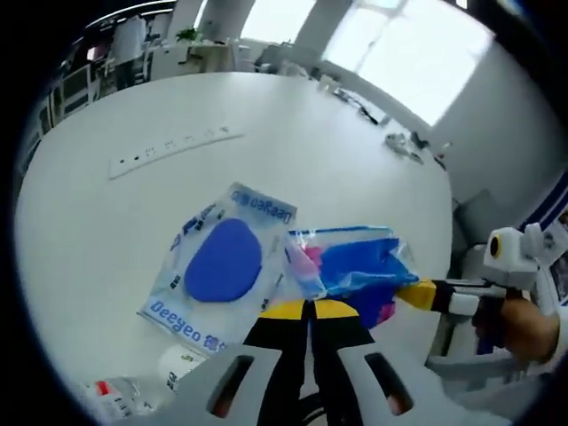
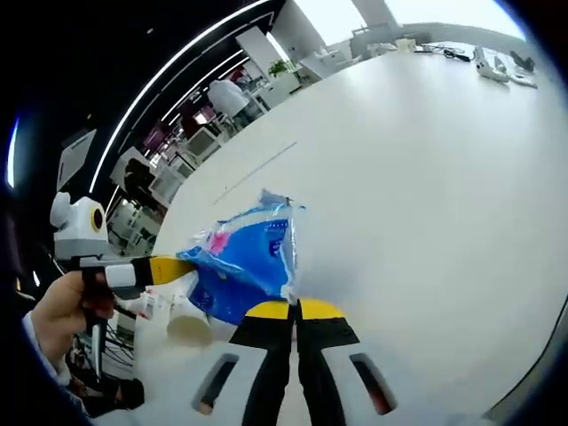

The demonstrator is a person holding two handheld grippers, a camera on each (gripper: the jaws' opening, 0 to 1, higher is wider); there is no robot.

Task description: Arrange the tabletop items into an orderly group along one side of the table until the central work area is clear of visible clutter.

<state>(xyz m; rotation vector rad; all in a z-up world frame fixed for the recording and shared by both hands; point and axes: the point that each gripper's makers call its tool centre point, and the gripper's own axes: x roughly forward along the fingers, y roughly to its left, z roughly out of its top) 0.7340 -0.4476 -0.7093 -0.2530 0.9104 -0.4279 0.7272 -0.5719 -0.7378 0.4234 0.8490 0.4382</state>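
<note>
A clear bag of blue and pink items hangs above the white table, held from two sides. In the left gripper view my left gripper is shut on the bag's lower left edge, and my right gripper comes in from the right, pinching the bag's right corner. In the right gripper view the same bag sits above my right gripper, which is shut on its bottom edge, while the left gripper holds its left side. A clear packet with a blue oval pad lies flat on the table.
A white power strip lies further across the table. A small white cup and a small wrapped packet sit near the table's edge. Dark small items rest at the far rim. A hand grips the left tool.
</note>
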